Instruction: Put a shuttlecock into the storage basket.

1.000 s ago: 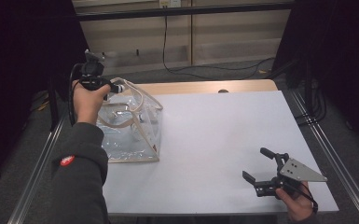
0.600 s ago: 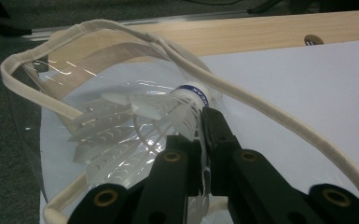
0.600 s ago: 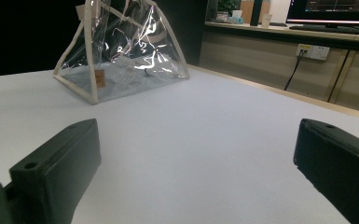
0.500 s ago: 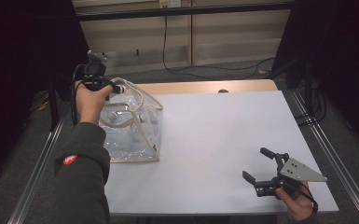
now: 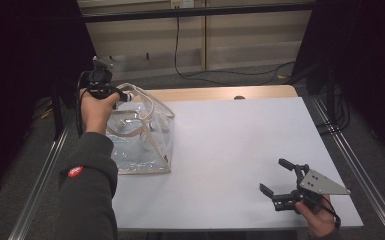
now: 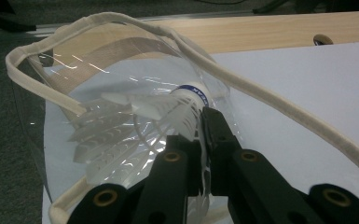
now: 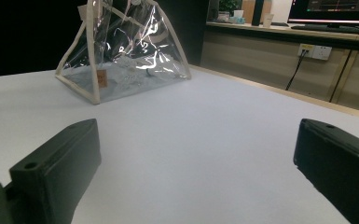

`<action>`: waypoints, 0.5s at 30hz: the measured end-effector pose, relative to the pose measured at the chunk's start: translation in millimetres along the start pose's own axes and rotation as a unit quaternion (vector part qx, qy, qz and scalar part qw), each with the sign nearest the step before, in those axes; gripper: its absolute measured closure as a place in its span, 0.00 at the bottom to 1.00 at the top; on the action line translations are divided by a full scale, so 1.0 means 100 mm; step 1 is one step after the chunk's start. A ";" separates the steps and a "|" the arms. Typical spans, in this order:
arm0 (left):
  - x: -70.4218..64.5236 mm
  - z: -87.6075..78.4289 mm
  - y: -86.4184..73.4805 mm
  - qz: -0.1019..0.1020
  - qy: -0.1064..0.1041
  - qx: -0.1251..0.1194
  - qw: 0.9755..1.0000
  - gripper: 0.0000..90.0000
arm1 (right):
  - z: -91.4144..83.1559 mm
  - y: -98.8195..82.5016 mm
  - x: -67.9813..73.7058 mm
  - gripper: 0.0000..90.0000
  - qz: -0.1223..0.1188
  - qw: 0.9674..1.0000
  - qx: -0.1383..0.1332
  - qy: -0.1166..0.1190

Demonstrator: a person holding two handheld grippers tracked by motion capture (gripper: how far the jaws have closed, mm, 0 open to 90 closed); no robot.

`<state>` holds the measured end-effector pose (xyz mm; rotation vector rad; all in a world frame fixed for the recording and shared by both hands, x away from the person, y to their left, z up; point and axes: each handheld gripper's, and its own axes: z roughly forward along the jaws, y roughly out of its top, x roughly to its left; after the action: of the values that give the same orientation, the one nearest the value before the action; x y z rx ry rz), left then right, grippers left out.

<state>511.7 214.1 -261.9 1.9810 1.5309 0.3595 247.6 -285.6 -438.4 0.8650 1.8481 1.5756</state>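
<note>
The left tongs are pinched on a shuttlecock over the clear bag, at the counter's nine o'clock. The right tongs, spread and empty, are parked at five o'clock. The feathers could be snagged on the bag's rim, tipping it.

Bag: glossy clear plastic, cream cloth trim. Shuttlecock: white feathers, smooth cap. Tabletop: matt white, pale wood edge. Left hand-held gripper: matt black plastic.

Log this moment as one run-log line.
left gripper: shut on shuttlecock | over clear bag | right gripper: open, idle
</note>
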 end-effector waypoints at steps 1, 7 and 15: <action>0.00 0.01 0.00 -0.001 -0.001 -0.001 1.000 0.97 | 0.00 0.00 0.00 0.00 -0.002 1.000 -0.002 0.000; 0.00 0.05 0.01 -0.001 -0.002 -0.004 1.000 0.97 | 0.00 0.00 -0.01 0.00 -0.001 1.000 -0.001 0.000; 0.01 0.10 0.00 -0.002 -0.001 0.000 1.000 0.97 | 0.00 0.00 -0.01 0.00 0.001 1.000 0.000 0.001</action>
<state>517.5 212.2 -270.3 1.9779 1.5320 0.3558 247.7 -286.4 -438.6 0.8650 1.8496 1.5787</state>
